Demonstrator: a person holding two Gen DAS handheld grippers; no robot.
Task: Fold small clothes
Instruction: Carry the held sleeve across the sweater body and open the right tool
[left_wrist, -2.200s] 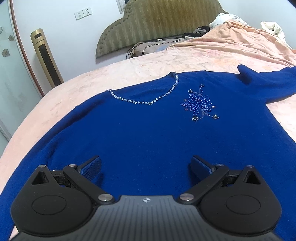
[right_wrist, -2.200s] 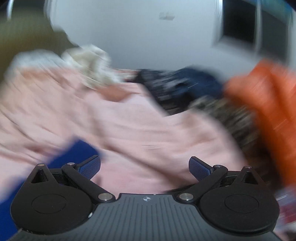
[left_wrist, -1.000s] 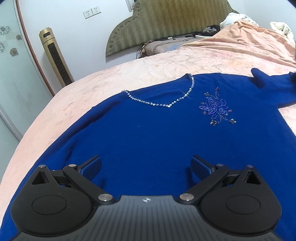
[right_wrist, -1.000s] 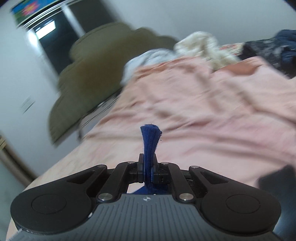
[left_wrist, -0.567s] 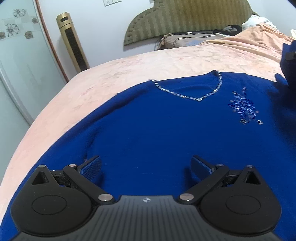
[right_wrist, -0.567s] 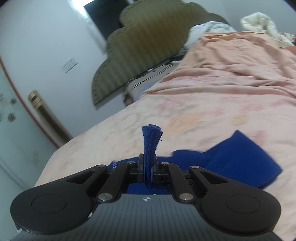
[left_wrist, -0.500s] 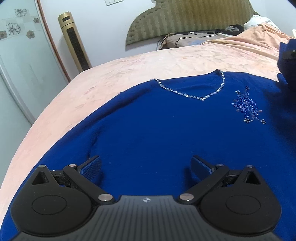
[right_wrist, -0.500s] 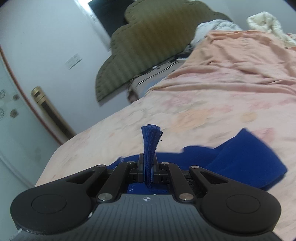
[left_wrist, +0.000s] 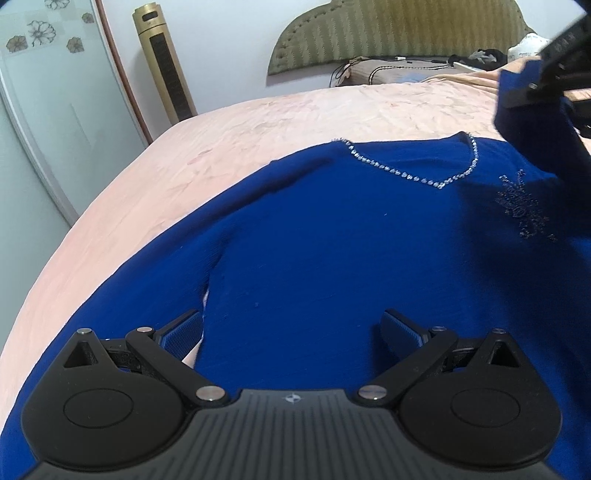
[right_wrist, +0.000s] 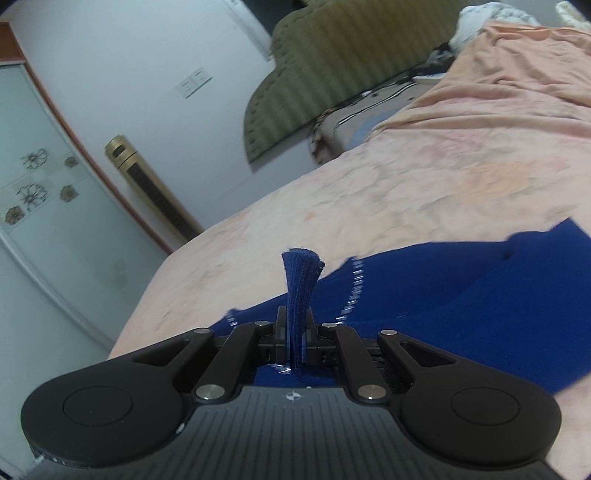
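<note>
The blue sweater (left_wrist: 332, 236) lies flat on the bed (left_wrist: 229, 140), its right sleeve (right_wrist: 300, 280) now carried in over the chest by the clenched right hand-held gripper (right_wrist: 294, 338), starting the fold, while the left hand-held gripper (left_wrist: 291, 328) hovers released near the hem.

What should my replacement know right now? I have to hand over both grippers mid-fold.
Left gripper: open, holding nothing, hovering low over the lower body of the blue sweater.
Right gripper: shut on the sleeve cuff, lifted above the sweater's right side.
Sweater: front up on the pink bedspread, beaded neckline toward the headboard; its left sleeve lies flat beside the body.
Done: right sleeve picked up, partly carried inward.
Left: lay that sleeve across the chest, fold in the left sleeve, then fold the body.
</note>
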